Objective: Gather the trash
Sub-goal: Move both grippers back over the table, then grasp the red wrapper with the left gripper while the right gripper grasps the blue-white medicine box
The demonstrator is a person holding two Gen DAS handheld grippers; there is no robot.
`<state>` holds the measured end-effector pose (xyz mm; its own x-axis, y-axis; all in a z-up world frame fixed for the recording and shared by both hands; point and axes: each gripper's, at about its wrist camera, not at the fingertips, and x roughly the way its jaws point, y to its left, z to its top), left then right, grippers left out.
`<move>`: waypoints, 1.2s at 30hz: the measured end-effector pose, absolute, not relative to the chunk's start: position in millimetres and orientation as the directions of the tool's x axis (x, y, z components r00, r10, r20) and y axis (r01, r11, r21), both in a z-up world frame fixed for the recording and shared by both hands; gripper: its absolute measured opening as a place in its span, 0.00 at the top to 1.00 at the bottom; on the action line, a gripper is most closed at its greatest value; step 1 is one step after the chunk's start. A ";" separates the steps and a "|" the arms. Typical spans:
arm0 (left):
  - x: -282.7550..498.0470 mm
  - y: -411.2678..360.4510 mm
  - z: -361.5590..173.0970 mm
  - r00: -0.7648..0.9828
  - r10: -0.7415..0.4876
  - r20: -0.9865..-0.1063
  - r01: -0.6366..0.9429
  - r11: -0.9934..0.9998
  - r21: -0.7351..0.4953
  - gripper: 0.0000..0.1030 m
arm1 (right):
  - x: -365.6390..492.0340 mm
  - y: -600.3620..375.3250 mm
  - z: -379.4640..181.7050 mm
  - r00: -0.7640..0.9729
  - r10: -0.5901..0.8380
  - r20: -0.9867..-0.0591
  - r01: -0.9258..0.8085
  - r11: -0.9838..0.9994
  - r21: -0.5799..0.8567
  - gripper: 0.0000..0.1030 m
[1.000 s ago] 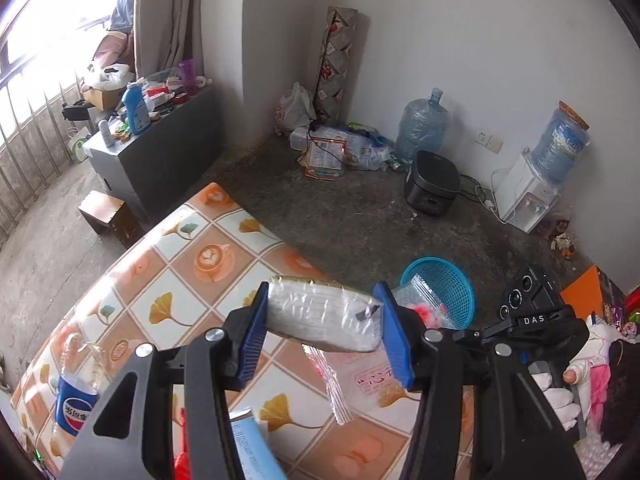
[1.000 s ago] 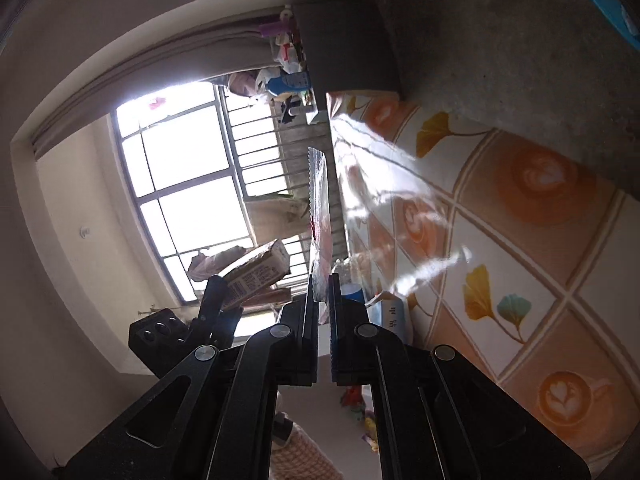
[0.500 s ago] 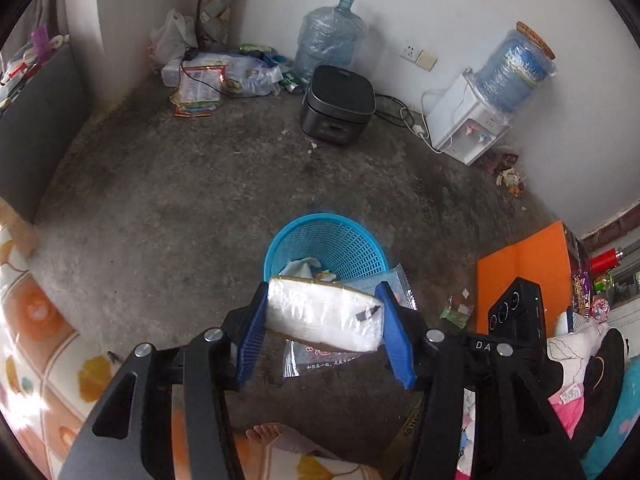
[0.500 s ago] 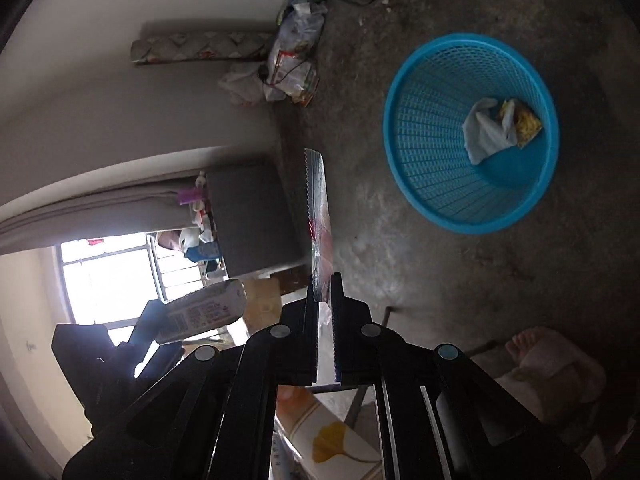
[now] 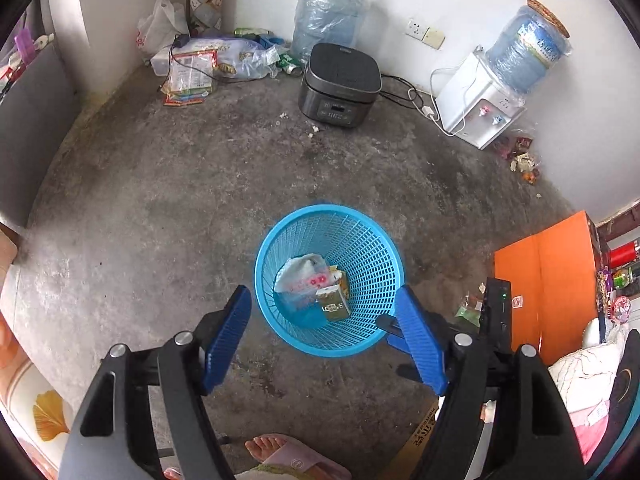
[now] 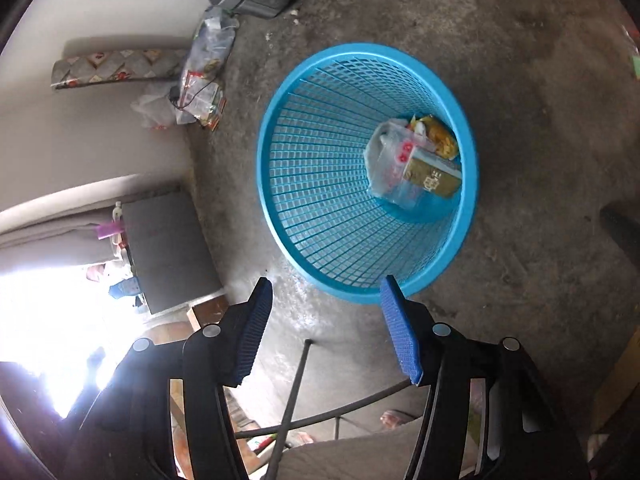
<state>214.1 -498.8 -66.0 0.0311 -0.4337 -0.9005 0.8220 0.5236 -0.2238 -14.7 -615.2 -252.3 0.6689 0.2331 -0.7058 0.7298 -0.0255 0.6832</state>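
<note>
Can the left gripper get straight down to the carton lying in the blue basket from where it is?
Probably yes. The left gripper is opening, empty, above the blue basket; the carton lies uncovered on top, beside the clear bag. Only the narrowing basket walls might crowd the fingers.

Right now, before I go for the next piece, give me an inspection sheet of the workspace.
Surface: bare concrete floor, stained and dusty.
Job's things: blue basket upright on the floor; inside lie a clear bag, a small carton and a yellow wrapper.
Clutter: packets and bags in the corner; wrappers by the dispenser; green packet beside the orange box.
Grippers: left gripper and right gripper above the basket, jaws opening, nothing between them.
Cables: cords from the cooker and dispenser toward the wall socket.
Surroundings: water jug, a sandalled foot at the bottom edge.
</note>
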 end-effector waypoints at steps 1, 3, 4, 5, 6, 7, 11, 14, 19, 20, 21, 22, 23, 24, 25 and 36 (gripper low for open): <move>214.4 -494.6 -57.0 0.045 -0.449 -0.892 0.827 0.518 -0.219 0.30 | -11.8 -613.4 -239.7 0.668 0.218 -0.711 0.726 0.015 0.687 0.47; 212.9 -483.1 -32.6 0.070 -0.490 -0.869 0.838 0.502 -0.215 0.28 | -5.6 -608.1 -208.6 0.669 0.171 -0.723 0.715 0.117 0.689 0.45; 211.6 -475.9 -19.4 0.080 -0.512 -0.856 0.844 0.491 -0.215 0.27 | -1.5 -602.6 -190.5 0.672 0.139 -0.728 0.706 0.177 0.686 0.43; 209.4 -467.3 -6.0 0.089 -0.533 -0.841 0.850 0.481 -0.215 0.25 | 1.4 -596.4 -170.9 0.675 0.102 -0.730 0.696 0.240 0.677 0.40; 207.7 -458.7 7.7 0.099 -0.550 -0.829 0.857 0.471 -0.211 0.24 | 4.2 -589.4 -151.7 0.681 0.064 -0.729 0.683 0.303 0.665 0.37; 205.4 -449.0 22.0 0.111 -0.564 -0.818 0.864 0.462 -0.201 0.23 | 7.4 -581.4 -133.6 0.691 0.026 -0.723 0.667 0.363 0.651 0.32; 198.3 -400.7 75.0 0.172 -0.595 -0.785 0.879 0.453 -0.151 0.22 | 10.4 -538.9 -64.0 0.748 -0.108 -0.655 0.587 0.568 0.577 0.19; 193.9 -352.9 109.5 0.234 -0.602 -0.764 0.874 0.475 -0.107 0.22 | 8.0 -499.7 -18.7 0.786 -0.220 -0.578 0.539 0.701 0.466 0.08; 182.2 -253.0 154.1 0.369 -0.606 -0.704 0.830 0.557 -0.044 0.22 | 6.2 -442.1 29.9 0.820 -0.340 -0.460 0.490 0.832 0.259 0.08; 178.4 -231.6 160.6 0.404 -0.604 -0.687 0.815 0.578 -0.029 0.22 | 7.1 -432.4 36.3 0.825 -0.348 -0.445 0.481 0.847 0.228 0.08; 175.2 -210.9 166.2 0.432 -0.603 -0.671 0.800 0.600 -0.025 0.22 | 7.7 -423.0 43.0 0.829 -0.355 -0.432 0.471 0.860 0.196 0.08; 174.5 -188.9 171.1 0.455 -0.602 -0.656 0.782 0.623 -0.030 0.22 | 8.7 -413.7 48.2 0.841 -0.348 -0.415 0.447 0.879 0.168 0.08; 173.1 -167.3 175.3 0.477 -0.600 -0.642 0.762 0.646 -0.038 0.21 | 9.1 -404.3 53.6 0.853 -0.337 -0.399 0.421 0.895 0.145 0.08; 171.7 -145.5 179.0 0.498 -0.596 -0.630 0.741 0.670 -0.048 0.20 | 9.3 -395.3 59.1 0.865 -0.323 -0.385 0.395 0.910 0.125 0.08; 169.6 -125.0 181.4 0.518 -0.587 -0.622 0.718 0.693 -0.056 0.20 | 8.3 -387.2 64.5 0.879 -0.305 -0.368 0.368 0.923 0.114 0.08; 139.5 59.0 161.1 0.664 -0.483 -0.571 0.482 0.860 -0.166 0.20 | 27.8 -307.2 88.4 0.874 0.278 -0.399 -0.146 0.933 0.330 0.08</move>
